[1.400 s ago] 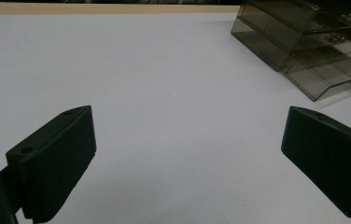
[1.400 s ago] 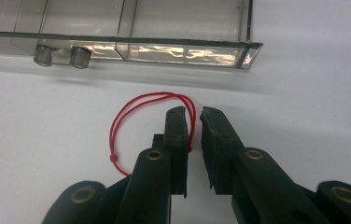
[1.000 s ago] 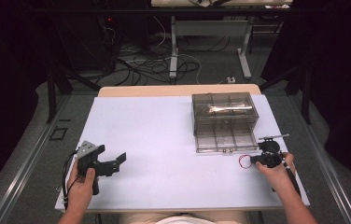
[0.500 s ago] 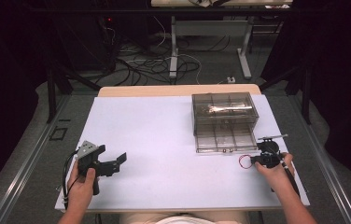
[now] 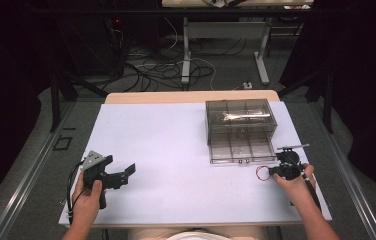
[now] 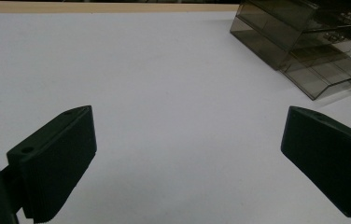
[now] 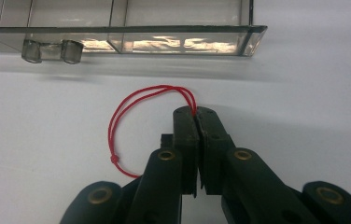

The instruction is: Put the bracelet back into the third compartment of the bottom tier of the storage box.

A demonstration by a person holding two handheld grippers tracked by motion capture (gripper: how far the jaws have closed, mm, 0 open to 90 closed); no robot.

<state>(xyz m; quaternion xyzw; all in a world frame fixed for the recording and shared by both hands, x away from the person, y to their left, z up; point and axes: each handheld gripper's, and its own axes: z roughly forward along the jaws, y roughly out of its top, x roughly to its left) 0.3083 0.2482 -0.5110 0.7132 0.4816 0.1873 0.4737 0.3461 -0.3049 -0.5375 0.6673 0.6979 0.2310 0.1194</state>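
Observation:
A thin red string loop (image 7: 117,122) lies on the white tabletop (image 5: 176,150) just in front of a smoky clear drawer box (image 5: 240,120). The box's lower drawer (image 5: 237,149) is pulled out toward me, and its front wall (image 7: 164,37) carries a small handle (image 7: 51,50). My right gripper (image 7: 195,114) is shut on one end of the string, low over the table, at the drawer's right front corner (image 5: 275,171). My left gripper (image 5: 123,175) rests at the near left of the table with its jaws wide open and nothing between them (image 6: 187,163). The box (image 6: 304,42) shows far off to its right.
A person's hands hold both grippers from the near edge. The wide middle of the white tabletop lies between the two grippers. A wooden strip (image 5: 191,96) borders the table's far edge. Beyond it, cables and desk legs (image 5: 186,55) stand on the dark floor.

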